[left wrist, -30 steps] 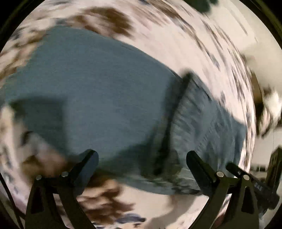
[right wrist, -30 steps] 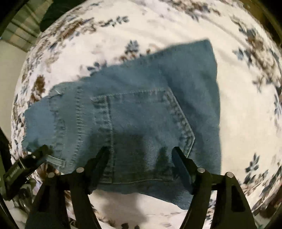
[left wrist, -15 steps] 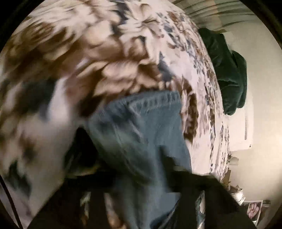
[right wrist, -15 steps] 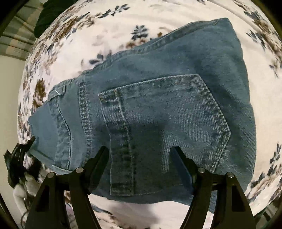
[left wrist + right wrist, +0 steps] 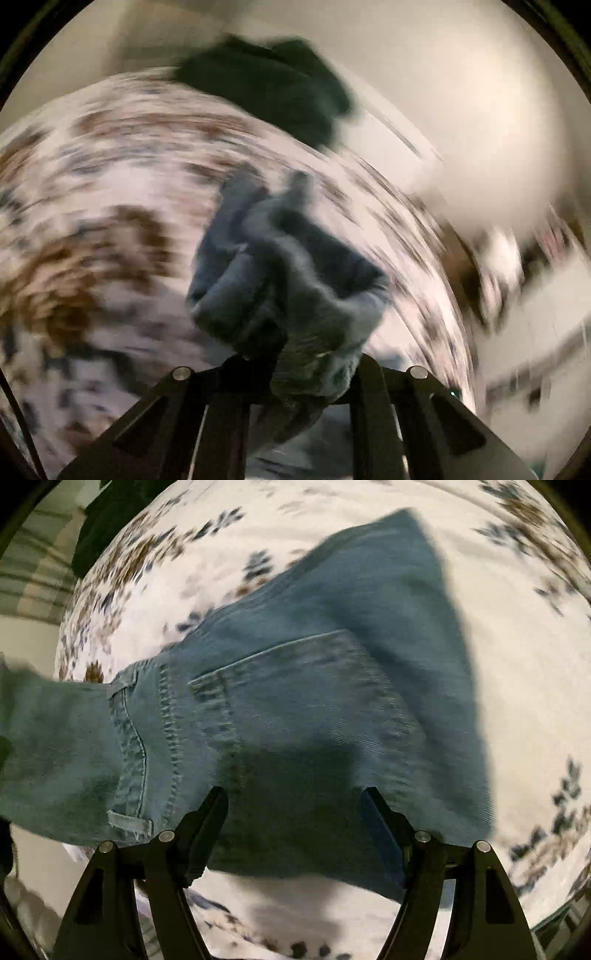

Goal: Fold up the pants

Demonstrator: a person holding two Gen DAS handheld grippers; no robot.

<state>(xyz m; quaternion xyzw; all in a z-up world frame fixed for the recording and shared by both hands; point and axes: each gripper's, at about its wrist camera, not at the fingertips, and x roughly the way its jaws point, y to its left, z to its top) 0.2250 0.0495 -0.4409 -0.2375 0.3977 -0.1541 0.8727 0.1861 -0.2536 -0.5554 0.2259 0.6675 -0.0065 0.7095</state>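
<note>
Blue denim pants (image 5: 332,686) lie on a floral bedspread (image 5: 517,664), back pocket (image 5: 314,709) facing up. My right gripper (image 5: 293,805) hovers open just over the pocket's lower part, its fingers apart with nothing between them. In the blurred left wrist view, my left gripper (image 5: 306,373) is closing tight on a bunched fold of the pants (image 5: 288,280), its pads pressing on the cloth, and it holds the fold above the bedspread (image 5: 110,221). At the left edge of the right wrist view, that raised part of the pants (image 5: 48,746) pulls away from the bed.
A dark green garment (image 5: 273,85) lies at the far end of the bed, also visible in the right wrist view's top left corner (image 5: 99,528). A pale wall and blurred clutter fill the right side of the left wrist view. The bed's near edge runs below my right gripper.
My left gripper went from wide open over the pants to shut on a fold, then rose and tilted up with it. My right gripper shifted slightly and stayed open.
</note>
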